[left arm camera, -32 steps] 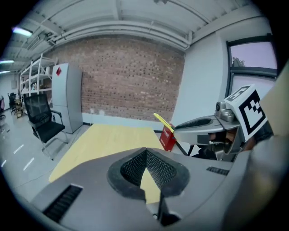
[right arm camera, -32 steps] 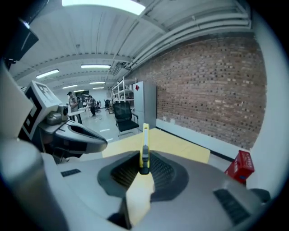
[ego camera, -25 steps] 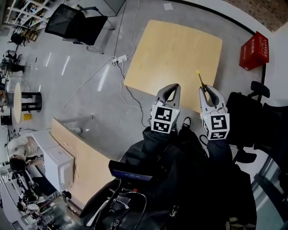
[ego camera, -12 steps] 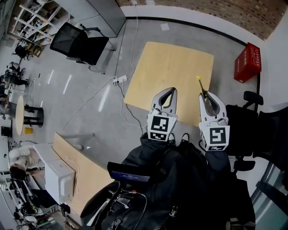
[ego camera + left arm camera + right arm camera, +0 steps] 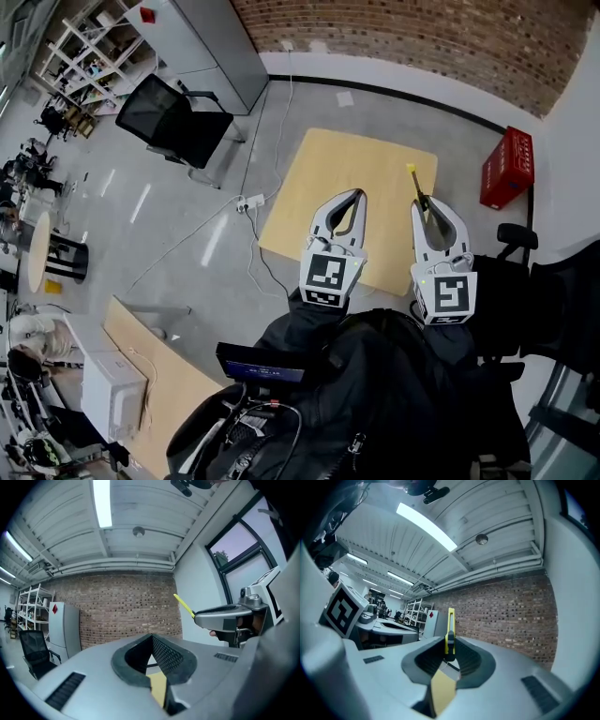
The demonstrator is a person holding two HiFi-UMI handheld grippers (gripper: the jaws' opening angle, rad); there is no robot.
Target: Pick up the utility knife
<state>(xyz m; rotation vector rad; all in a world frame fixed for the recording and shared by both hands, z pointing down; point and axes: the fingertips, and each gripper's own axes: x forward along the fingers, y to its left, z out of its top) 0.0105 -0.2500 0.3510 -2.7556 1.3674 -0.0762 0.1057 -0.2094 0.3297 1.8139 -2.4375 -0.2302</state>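
My right gripper (image 5: 427, 208) is shut on the utility knife (image 5: 417, 186), a slim yellow and black knife that sticks out past the fingertips, up and slightly left. In the right gripper view the knife (image 5: 450, 632) stands upright between the closed jaws of the right gripper (image 5: 449, 649). My left gripper (image 5: 351, 197) is held beside it, shut with nothing in it. Its jaws meet in the left gripper view (image 5: 151, 639). That view also shows the right gripper (image 5: 225, 616) with the knife (image 5: 183, 605) at the right. Both grippers are held in the air above the near edge of a wooden table (image 5: 347, 173).
A red crate (image 5: 506, 169) stands on the floor right of the table. A black office chair (image 5: 173, 117) and a grey cabinet (image 5: 202, 42) are at the back left. A power strip (image 5: 249, 202) with cables lies on the floor. A brick wall (image 5: 422, 37) runs along the back.
The view has tipped upward, bringing the brick wall and cabinet into sight. Both grippers stay side by side at the table's near edge, the right still shut on the knife.
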